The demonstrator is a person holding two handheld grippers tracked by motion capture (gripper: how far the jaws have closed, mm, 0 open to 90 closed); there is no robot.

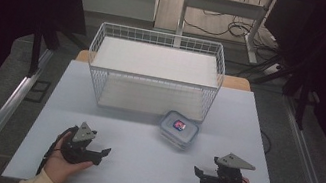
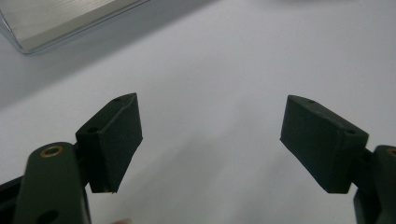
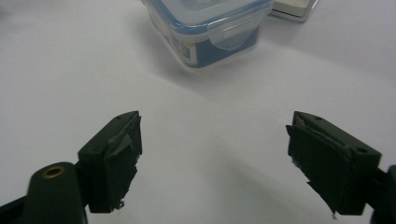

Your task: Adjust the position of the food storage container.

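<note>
Two tongs, left (image 1: 100,153) and right (image 1: 200,174), are held spread and empty over a pale table (image 1: 137,168); a lidded container (image 1: 179,129) sits before a wire basket (image 1: 154,72), dark curtains around.

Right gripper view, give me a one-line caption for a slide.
Open right gripper above the white table, facing a lidded plastic box with blue trim.

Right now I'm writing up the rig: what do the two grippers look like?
Both are black. The left gripper and right gripper each carry a grey three-cornered plate, thick blocky jaws, brass-ringed holes and a trailing black cable. A pale sleeve shows at the left wrist.
</note>
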